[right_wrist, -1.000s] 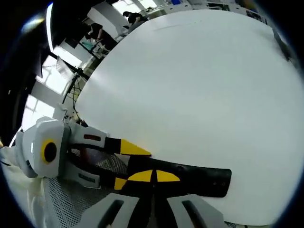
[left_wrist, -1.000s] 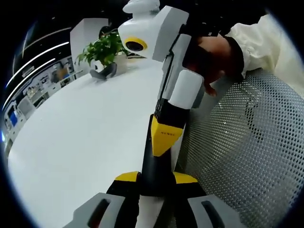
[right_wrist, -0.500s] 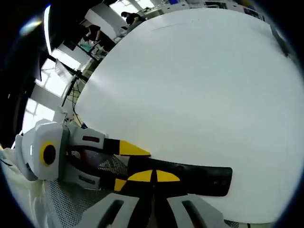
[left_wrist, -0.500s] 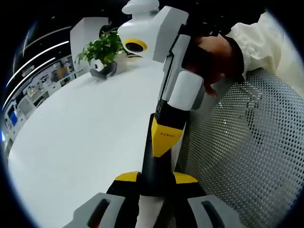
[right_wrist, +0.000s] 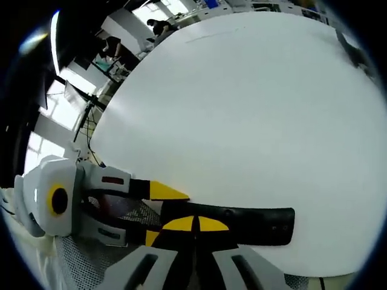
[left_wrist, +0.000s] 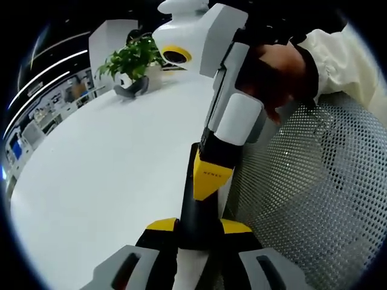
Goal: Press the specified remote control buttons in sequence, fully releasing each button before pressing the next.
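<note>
Black remote held at the white table's edge by the left gripper.
The remote control (right_wrist: 242, 222) looks light, rigid and slick; the left gripper (left_wrist: 198, 226) clamps its near end, while the right gripper (right_wrist: 195, 225), jaws together and empty, presses on top, above the table (right_wrist: 242, 115).

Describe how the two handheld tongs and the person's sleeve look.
Both tongs share one design. The right tongs have a white-and-grey blocky body with a yellow-ringed lens, black jaws and yellow wedge tips bearing small dark lettering. The left tongs match, with a red mark on a grey arm. The sleeve is cream with a dark cuff.
</note>
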Available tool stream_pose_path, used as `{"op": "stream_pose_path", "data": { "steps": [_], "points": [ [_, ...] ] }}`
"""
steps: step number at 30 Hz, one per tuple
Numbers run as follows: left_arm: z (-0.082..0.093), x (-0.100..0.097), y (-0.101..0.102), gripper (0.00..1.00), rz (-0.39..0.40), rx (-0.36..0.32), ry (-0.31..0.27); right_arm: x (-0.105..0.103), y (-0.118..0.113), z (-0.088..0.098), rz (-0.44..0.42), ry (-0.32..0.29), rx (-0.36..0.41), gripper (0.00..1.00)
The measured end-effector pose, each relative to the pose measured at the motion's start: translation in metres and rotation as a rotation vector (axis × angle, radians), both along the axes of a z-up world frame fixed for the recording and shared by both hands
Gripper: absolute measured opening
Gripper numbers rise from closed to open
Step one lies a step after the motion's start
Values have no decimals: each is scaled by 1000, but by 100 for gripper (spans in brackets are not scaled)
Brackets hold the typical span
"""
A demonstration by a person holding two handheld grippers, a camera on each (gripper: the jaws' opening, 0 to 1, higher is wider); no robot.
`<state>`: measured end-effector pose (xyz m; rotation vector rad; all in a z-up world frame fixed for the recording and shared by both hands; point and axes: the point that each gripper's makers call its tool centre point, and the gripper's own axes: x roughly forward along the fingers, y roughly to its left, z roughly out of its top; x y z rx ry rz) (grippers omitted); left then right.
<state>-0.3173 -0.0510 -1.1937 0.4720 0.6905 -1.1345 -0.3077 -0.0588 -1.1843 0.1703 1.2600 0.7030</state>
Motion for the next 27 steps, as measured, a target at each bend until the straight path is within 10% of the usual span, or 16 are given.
{"op": "stream_pose_path", "data": {
  "steps": [27],
  "points": [
    [0,3,-1,25,-19,1,21,0,-1,0,26,-52,-55,0]
  ]
}}
